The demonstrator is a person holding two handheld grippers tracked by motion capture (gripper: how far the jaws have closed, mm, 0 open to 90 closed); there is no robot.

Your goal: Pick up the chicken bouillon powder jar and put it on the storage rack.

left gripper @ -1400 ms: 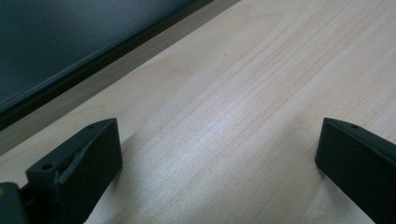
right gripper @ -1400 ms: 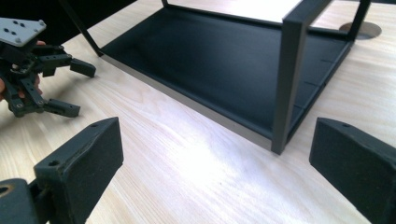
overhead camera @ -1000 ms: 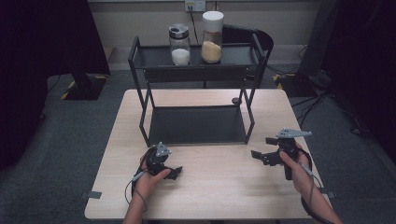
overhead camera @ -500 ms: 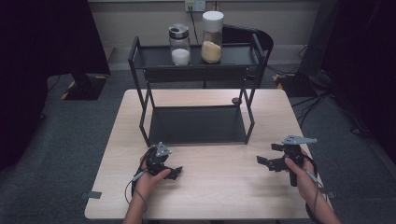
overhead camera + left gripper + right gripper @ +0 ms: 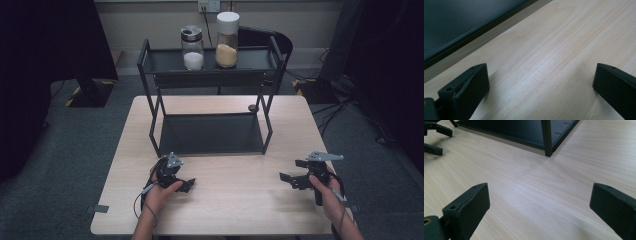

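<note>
Dropped lower and drawn back toward the near edge since a second ago: right gripper (image 5: 289,179), now close over the tabletop (image 5: 240,210) at the right, jaws spread wide and empty in the right gripper view. Unmoved meanwhile: left gripper (image 5: 186,185), low at the near left in front of the black rack (image 5: 150,125), jaws likewise wide apart with nothing between them. Up on the rack's top shelf, well apart from both grippers: jar of white grains (image 5: 192,48) beside taller jar of tan grains (image 5: 227,40). Probably a rest pose, no reach toward either jar begun.
</note>
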